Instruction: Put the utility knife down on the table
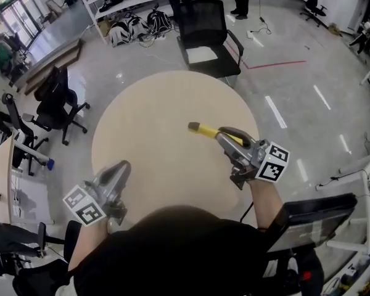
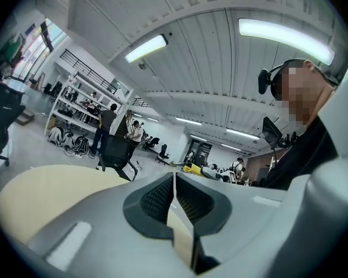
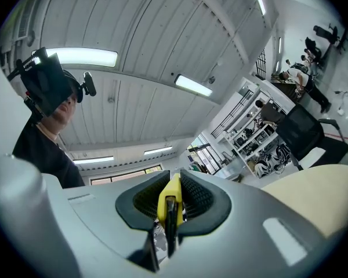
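Note:
A yellow utility knife (image 1: pixel 203 130) sticks out leftward from my right gripper (image 1: pixel 225 138), which is shut on it above the right part of the round beige table (image 1: pixel 154 134). In the right gripper view the knife's yellow body (image 3: pixel 169 198) is pinched between the dark pads, seen end-on. My left gripper (image 1: pixel 118 172) hangs over the table's near left edge with its jaws together and nothing between them. In the left gripper view its pads meet in front of the table (image 2: pixel 40 187), and the right gripper and knife (image 2: pixel 192 168) show small in the distance.
A black office chair (image 1: pixel 205 32) stands at the table's far side. Another black chair (image 1: pixel 55 103) is to the left on the shiny floor. Shelves with bags (image 1: pixel 132 17) line the back. A dark stand (image 1: pixel 311 217) sits by my right arm.

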